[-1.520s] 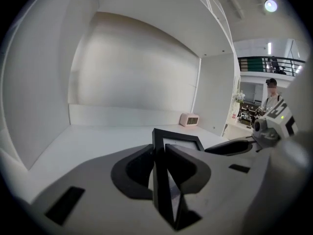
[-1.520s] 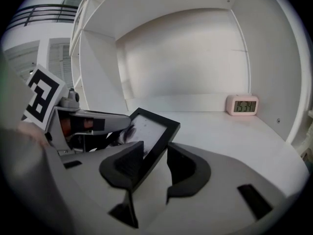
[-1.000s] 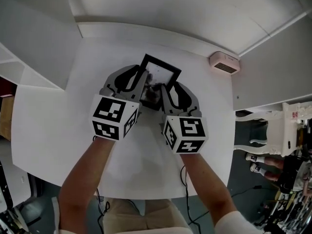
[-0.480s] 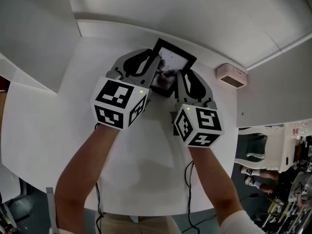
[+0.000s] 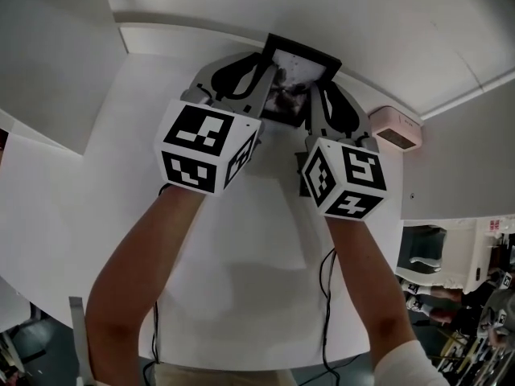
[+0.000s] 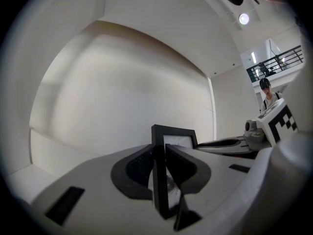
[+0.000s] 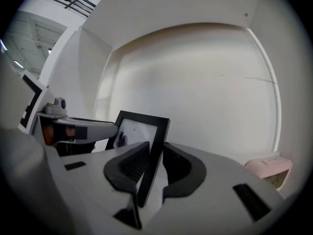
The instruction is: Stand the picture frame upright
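**Black frame clamped at both side edges, at the far rim of the white table**

The picture frame (image 5: 294, 81) is a slim rectangle of matte black moulding with square corners. It surrounds a pale print marked with dark, smudgy shapes too blurred to make out. It sits at the far edge of the table (image 5: 121, 183), close to the plain white wall, and between the two grippers. In both gripper views it stands on end with a slight lean, and the grippers hide its lower edge.

The left gripper (image 5: 256, 91) has grey, smooth plastic jaws with black ribbed pads. Those pads are pressed together on the frame's left moulding (image 6: 157, 180), which runs as a thin dark bar straight up between them. The right gripper (image 5: 316, 107) is built the same way. Its jaws are closing on the right moulding (image 7: 151, 155), with the pads meeting its front and back.

Each gripper carries a white cube (image 5: 208, 145) printed with black square markers. Bare forearms reach in from below, with thin dark cables trailing beneath them.

The table is smooth, matte white, with a curved outline. Near the right gripper, a small pinkish box (image 5: 399, 131) with rounded corners lies on it.
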The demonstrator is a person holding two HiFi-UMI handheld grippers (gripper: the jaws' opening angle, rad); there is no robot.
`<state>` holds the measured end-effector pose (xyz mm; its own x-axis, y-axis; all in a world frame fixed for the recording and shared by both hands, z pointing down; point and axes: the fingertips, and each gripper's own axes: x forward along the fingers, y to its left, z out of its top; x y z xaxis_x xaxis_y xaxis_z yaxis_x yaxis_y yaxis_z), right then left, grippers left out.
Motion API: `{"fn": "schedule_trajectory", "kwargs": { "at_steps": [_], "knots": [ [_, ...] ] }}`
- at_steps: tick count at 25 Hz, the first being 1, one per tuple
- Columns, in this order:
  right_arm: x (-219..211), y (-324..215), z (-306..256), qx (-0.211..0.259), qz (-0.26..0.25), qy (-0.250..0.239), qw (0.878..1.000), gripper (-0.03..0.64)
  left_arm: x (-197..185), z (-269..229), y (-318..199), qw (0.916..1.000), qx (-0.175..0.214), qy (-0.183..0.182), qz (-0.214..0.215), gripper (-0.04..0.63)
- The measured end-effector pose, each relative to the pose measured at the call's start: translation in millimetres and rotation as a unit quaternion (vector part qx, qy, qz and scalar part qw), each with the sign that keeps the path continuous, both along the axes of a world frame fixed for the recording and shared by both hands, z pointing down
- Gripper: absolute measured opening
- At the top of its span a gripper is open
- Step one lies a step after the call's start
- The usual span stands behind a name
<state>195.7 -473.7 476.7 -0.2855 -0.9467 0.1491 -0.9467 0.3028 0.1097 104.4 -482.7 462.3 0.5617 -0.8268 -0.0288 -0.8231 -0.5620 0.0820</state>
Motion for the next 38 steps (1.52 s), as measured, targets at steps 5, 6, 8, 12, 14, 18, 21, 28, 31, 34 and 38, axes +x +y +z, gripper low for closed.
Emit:
{"fn": "schedule_trajectory", "kwargs": {
  "at_steps": [5,6,8,12,14,18,21,28,31,34,38],
  "knots": [
    [-3.1,-15.8,-0.2,0.008,-0.008,0.009,1.000,0.084,-2.6,0.7,-14.0,0.9997,0.016,-0.003,-0.015,0.083],
    [-4.4,-18.3,-1.5,0.010,-0.010,0.012,1.000,0.083,-4.1,-1.0,-16.7,0.9996,0.019,-0.001,-0.021,0.083],
    [-4.8,-23.7,-3.7,0.014,-0.009,0.013,1.000,0.084,-4.6,-5.3,-22.1,0.9992,0.026,0.001,-0.029,0.083],
    [-3.2,-34.4,-4.6,0.023,-0.004,0.016,1.000,0.088,-1.6,-12.6,-33.3,0.9982,0.050,-0.007,-0.031,0.083],
    [-3.4,-38.6,-4.0,0.027,-0.006,0.024,0.999,0.087,-1.6,-13.3,-38.6,0.9979,0.057,-0.005,-0.031,0.083],
    [-2.2,-42.9,-4.6,0.038,-0.004,0.038,0.999,0.083,-0.9,-5.8,-41.9,0.9984,0.051,-0.006,-0.023,0.083],
    [-2.1,-43.0,-5.6,0.049,-0.003,0.053,0.997,0.083,-1.2,-7.0,-42.2,0.9986,0.051,0.003,-0.016,0.083],
    [-0.3,-42.1,-1.2,0.054,0.003,0.085,0.995,0.094,3.3,-2.1,-42.4,0.9991,0.041,-0.007,-0.008,0.083],
    [-0.2,-40.1,0.2,0.050,0.006,0.097,0.994,0.099,5.8,-2.6,-40.0,0.9986,0.049,-0.018,-0.007,0.084],
    [-2.3,-40.2,1.8,0.040,0.006,0.095,0.995,0.118,6.4,-1.3,-39.7,0.9984,0.050,-0.025,-0.011,0.084],
    [-3.9,-40.2,2.3,0.036,0.006,0.094,0.995,0.127,6.6,-0.3,-39.1,0.9983,0.049,-0.029,-0.016,0.086]
  ]
}}
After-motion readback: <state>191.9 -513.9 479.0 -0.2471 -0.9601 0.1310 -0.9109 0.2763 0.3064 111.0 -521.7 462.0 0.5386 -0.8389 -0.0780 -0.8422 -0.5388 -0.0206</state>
